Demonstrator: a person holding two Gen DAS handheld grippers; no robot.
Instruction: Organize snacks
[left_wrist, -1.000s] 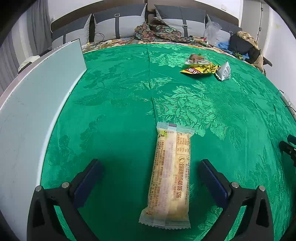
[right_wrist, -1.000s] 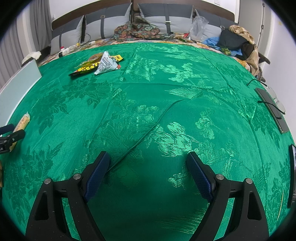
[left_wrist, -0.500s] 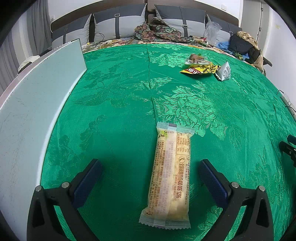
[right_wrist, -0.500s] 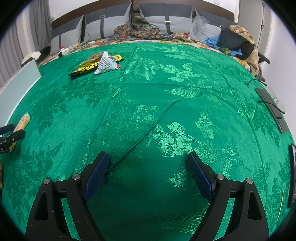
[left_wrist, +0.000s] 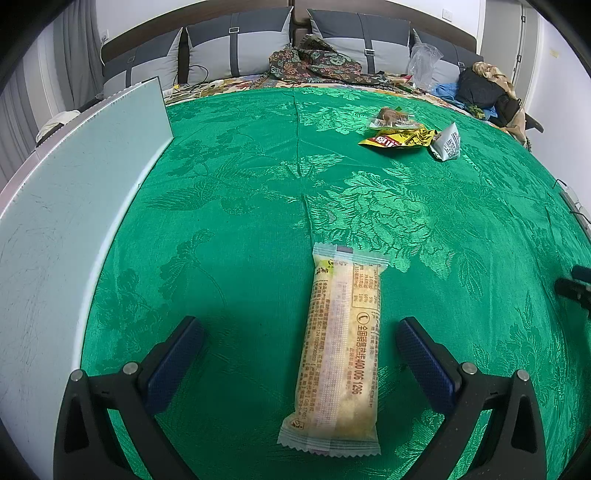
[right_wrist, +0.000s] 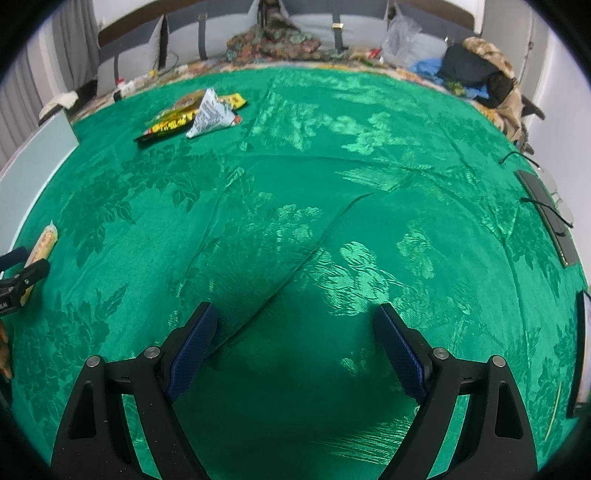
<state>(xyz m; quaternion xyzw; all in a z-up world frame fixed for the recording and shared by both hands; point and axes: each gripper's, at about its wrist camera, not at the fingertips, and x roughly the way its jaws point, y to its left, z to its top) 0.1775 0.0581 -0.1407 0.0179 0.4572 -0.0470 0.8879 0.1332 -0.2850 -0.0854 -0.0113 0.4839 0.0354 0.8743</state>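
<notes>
Left wrist view: the left gripper (left_wrist: 299, 341) hovers with fingers spread wide, and the long snack bar (left_wrist: 340, 354) lies flat on the green cloth (left_wrist: 240, 206) between them, nearer the right finger. Upper right of the frame, the other snack packets (left_wrist: 410, 134) sit well apart. Over on the right, the right gripper (right_wrist: 293, 332) gapes over bare cloth. Risk, I'd say: closing off-centre could nudge that slippery wrapper sideways or pinch the cloth.

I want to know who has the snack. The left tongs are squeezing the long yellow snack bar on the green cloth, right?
Not quite. In the left wrist view the left tongs are open, one finger on each side of the long yellow wrapped snack bar, not squeezing it. It lies loose on the green patterned cloth.
</notes>
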